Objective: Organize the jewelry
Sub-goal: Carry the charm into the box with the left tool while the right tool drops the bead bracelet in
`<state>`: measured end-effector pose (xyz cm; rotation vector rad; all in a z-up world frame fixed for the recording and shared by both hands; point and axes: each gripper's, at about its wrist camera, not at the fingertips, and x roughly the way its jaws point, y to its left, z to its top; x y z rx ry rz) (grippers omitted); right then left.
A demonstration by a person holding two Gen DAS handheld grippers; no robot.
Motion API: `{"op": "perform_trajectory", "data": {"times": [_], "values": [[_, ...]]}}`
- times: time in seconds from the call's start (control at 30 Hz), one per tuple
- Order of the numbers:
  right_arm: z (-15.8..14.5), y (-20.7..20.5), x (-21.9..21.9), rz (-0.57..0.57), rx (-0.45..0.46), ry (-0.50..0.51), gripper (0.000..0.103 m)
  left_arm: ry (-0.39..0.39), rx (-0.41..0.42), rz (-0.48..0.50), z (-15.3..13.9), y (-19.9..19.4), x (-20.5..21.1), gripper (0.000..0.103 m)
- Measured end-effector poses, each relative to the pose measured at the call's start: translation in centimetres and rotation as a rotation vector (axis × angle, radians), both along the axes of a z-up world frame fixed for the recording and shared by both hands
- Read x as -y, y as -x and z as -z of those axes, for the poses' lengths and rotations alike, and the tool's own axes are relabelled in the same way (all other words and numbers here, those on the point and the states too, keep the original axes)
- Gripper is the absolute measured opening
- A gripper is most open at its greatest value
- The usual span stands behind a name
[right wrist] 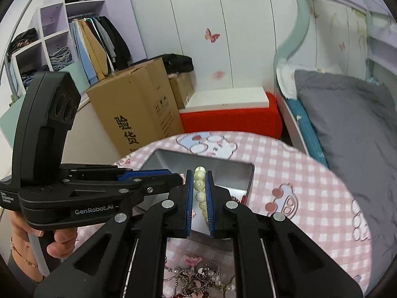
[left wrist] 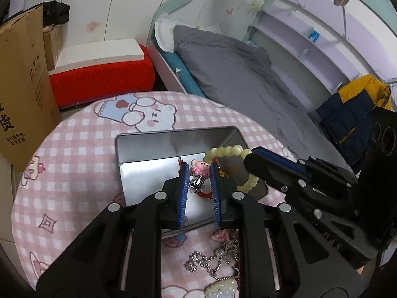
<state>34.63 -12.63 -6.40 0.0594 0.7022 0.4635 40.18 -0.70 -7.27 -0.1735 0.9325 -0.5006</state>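
Tangled silver chains (left wrist: 213, 260) and pearl pieces lie nearest, loose on the pink checked tabletop (left wrist: 74, 154), below both tools. Left hand-held gripper (left wrist: 198, 173) is clenched on a pink charm clip (left wrist: 199, 171) trailing red cord; right hand-held gripper (right wrist: 199, 186) is clenched on a pale yellow bead bracelet (right wrist: 199, 181), its string running lengthwise between the pads. Both loads hang over the open metal tin (left wrist: 158, 139), directly beneath. Judged next: release downward; either hand is equally placed.

The pale-yellow bead bracelet (left wrist: 234, 150) and pink charm clip (left wrist: 199, 167) hung over the open metal tin (left wrist: 148, 154).
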Motion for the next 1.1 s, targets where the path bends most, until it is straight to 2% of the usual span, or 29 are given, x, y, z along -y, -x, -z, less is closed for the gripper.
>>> {"op": "perform_trajectory", "data": {"times": [0.37,0.67,0.7,0.8,0.83,1.1], "values": [[1.7,-0.1,1.0,0.018,-0.057,-0.016,0.008,-0.036,-0.014,0.003,1.0,-0.5,1.2,0.018],[1.3,0.9,2.0,0.033,-0.065,-0.045,0.011,-0.056,-0.026,0.009,0.9,-0.4,1.8,0.018],[1.2,0.9,2.1,0.033,-0.065,-0.049,0.012,-0.060,-0.023,0.011,0.8,-0.3,1.9,0.019],[0.9,1.5,2.6,0.034,-0.063,-0.062,0.014,-0.068,-0.009,0.014,0.4,0.3,2.0,0.036],[0.8,1.8,2.7,0.035,-0.059,-0.061,0.015,-0.068,-0.003,0.014,0.2,0.5,2.0,0.049],[-0.8,4.5,2.9,0.024,-0.034,-0.057,0.020,-0.121,0.076,0.019,-1.2,5.0,1.2,0.050]]}}
